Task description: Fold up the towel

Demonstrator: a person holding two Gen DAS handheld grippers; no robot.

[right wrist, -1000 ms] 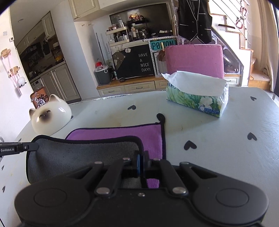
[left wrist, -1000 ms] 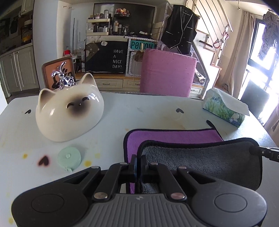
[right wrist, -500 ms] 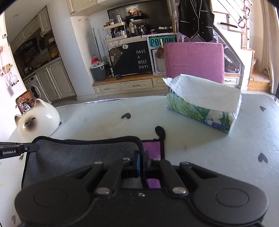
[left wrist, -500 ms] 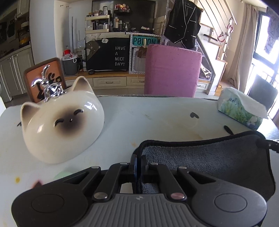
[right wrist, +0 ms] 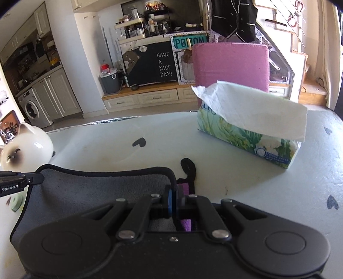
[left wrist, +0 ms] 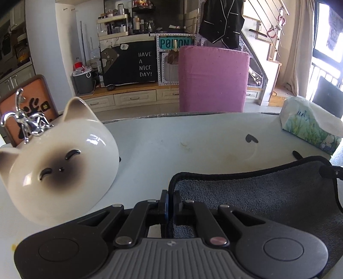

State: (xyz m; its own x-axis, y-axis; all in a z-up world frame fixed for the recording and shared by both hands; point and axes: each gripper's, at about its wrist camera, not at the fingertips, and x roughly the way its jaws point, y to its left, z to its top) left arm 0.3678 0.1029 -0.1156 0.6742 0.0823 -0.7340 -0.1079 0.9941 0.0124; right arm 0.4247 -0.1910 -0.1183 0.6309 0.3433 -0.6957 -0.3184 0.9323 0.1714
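towel (left wrist: 257,193) corners pinched, left gripper (left wrist: 170,198), right gripper (right wrist: 174,196)

A lived-in home, open between kitchen and dining space. A white front-loading washing machine (right wrist: 32,109) sits under cream kitchen cabinets (right wrist: 53,94). A black jacket (left wrist: 221,20) hangs by a wooden staircase (right wrist: 308,64), a pink upholstered chair (left wrist: 213,79) faces the white heart-patterned bench (left wrist: 193,146), and a cluttered shelf of bottles (left wrist: 120,23) lines the wall.

"HAVE A NICE DAY!" stands on the black board (left wrist: 137,62); "P0ISON" on a teal plate (left wrist: 175,44); "GenRobot.AI" on the left gripper's finger (right wrist: 10,187).
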